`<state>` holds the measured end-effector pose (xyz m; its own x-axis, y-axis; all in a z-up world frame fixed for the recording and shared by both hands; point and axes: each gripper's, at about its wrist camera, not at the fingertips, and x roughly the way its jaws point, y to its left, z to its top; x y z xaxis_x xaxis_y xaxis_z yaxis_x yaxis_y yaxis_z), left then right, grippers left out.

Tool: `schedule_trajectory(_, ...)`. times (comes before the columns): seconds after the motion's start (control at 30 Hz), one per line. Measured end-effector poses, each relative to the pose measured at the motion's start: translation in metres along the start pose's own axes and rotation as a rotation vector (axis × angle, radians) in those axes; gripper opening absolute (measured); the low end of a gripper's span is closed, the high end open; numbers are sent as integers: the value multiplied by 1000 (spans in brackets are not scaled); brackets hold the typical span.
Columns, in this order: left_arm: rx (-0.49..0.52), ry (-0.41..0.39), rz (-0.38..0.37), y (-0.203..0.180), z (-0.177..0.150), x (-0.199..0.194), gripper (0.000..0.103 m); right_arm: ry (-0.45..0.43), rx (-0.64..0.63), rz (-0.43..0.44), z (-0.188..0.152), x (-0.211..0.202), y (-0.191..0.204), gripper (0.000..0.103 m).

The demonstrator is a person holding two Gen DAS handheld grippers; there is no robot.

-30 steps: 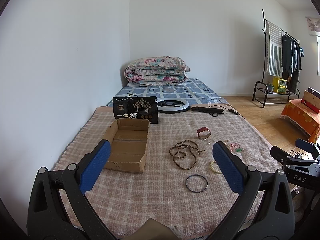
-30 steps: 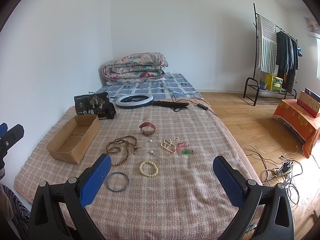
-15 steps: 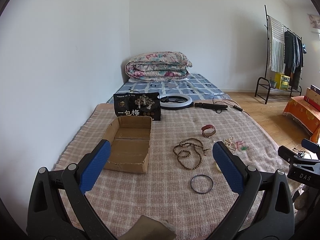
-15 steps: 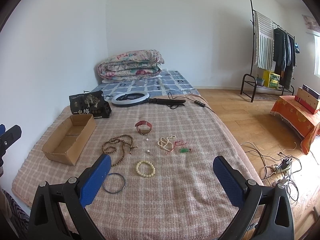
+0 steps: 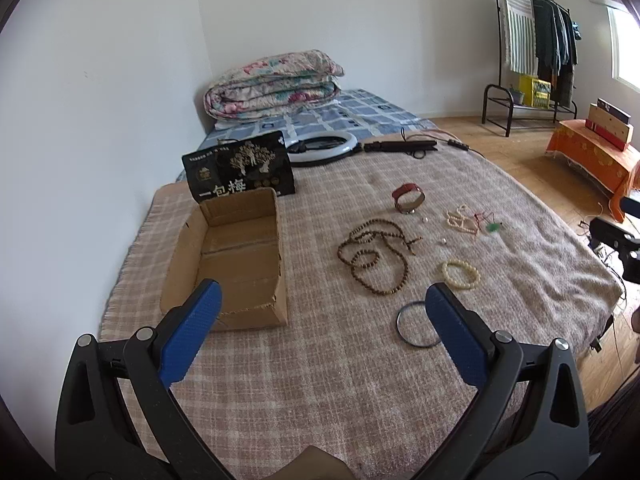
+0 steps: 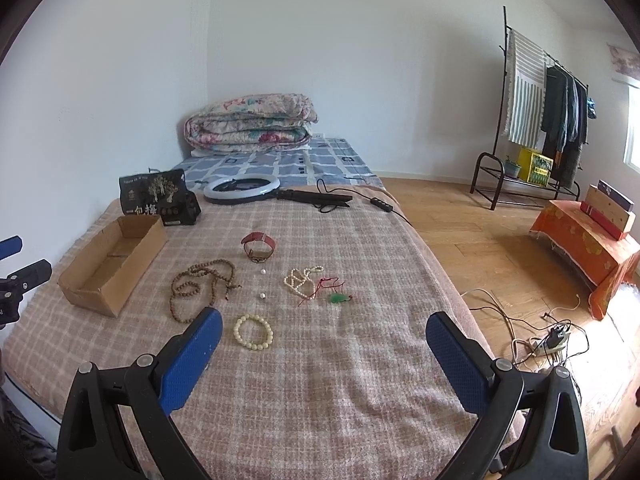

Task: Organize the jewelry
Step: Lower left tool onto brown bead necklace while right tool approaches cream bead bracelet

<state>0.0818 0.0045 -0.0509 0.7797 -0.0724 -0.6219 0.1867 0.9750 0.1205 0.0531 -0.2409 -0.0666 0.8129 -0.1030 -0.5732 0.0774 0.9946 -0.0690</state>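
Jewelry lies spread on a plaid blanket [image 5: 328,360]: a brown bead necklace [image 5: 372,250] [image 6: 200,284], a cream bead bracelet [image 5: 461,274] [image 6: 253,332], a dark bangle [image 5: 416,326], a red watch [image 5: 408,198] [image 6: 259,245], a pearl string with red cord and green pendant [image 5: 466,220] [image 6: 310,284]. An open cardboard box [image 5: 236,260] [image 6: 112,258] sits at the left. My left gripper [image 5: 320,312] is open above the near blanket, its right finger over the bangle's edge. My right gripper [image 6: 320,338] is open near the cream bracelet.
A black printed bag [image 5: 240,172] stands behind the box. A ring light [image 5: 324,148] with its handle and cable lies further back, then a folded quilt [image 5: 276,84]. Right of the bed are wooden floor, loose cables [image 6: 540,336], a clothes rack [image 6: 536,128] and an orange-covered stand [image 6: 588,240].
Both grippers have moved forward and tilted down toward the blanket. The jewelry and box sit larger in view. Both stay open and empty.
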Motion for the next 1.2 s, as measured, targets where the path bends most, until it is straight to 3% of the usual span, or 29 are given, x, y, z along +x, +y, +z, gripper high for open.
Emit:
schedule_trajectory(0.23,16,56,-75,-10,-7,35,96,61,-41,70,18,51,9,103)
schedule_trajectory(0.37,23,80,-131,-15,9,59,95,93,-49,95,19,81,14,102)
schedule_trajectory(0.5,-13,117,-192,-11,34,91,95,182,-13,161,14,109,16,98)
schedule_trajectory(0.57,-41,130,-182,-8,48,112,93,218,29,201,13,119,15,98)
schedule_trajectory(0.63,-60,145,-176,-7,58,133,85,241,64,217,9,129,13,98)
schedule_trajectory(0.7,-79,176,-179,-8,64,157,85,262,86,223,4,137,11,96)
schedule_trajectory(0.9,-101,279,-166,-19,56,211,85,330,98,186,-10,163,5,90)
schedule_trajectory(1.2,-193,370,-156,-16,50,256,85,366,69,199,-18,182,17,82)
